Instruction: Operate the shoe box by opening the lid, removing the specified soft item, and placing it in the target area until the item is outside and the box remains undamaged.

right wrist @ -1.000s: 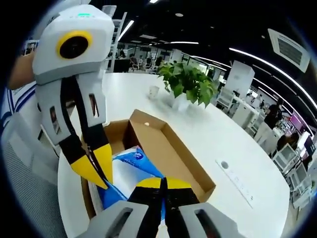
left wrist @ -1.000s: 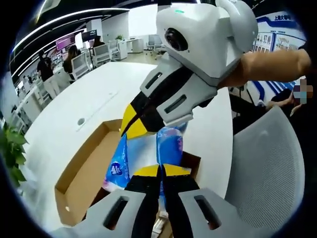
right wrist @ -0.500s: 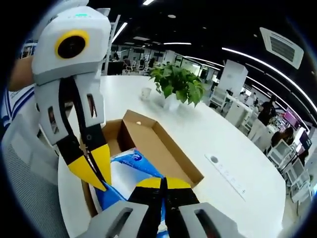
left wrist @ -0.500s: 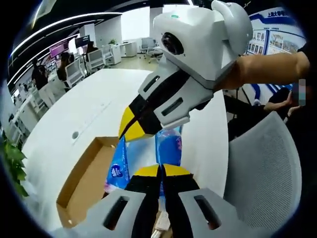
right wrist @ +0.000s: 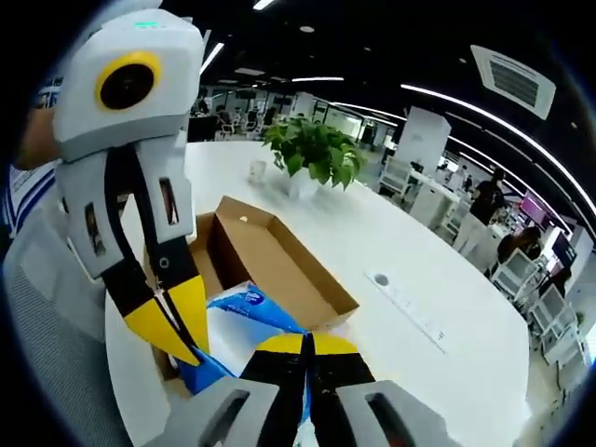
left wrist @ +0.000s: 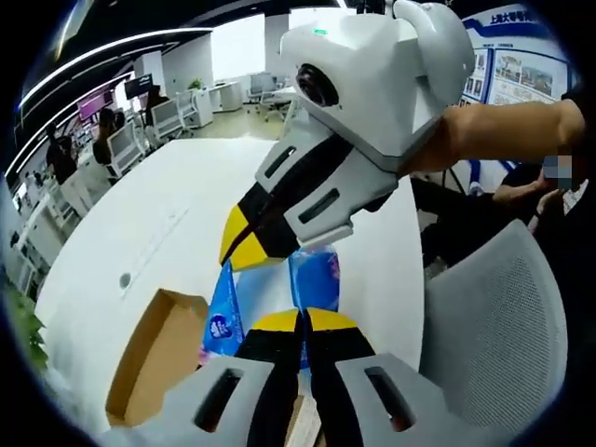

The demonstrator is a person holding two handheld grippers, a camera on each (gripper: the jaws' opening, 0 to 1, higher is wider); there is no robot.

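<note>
A soft blue and white pack hangs in the air between both grippers. My left gripper is shut on its near edge. My right gripper comes in from the upper right and is shut on the pack's top. In the right gripper view the pack is held above the open cardboard shoe box, with my right gripper shut on it and my left gripper pinching its left end. The box lies below on the white table.
A potted green plant and a small white cup stand on the table beyond the box. A grey mesh chair is beside the table edge. A person's forearm holds the right gripper. Desks and people fill the background.
Both grippers have lifted the pack higher, and the box now sits lower and farther below it. Both stay shut on the pack.
</note>
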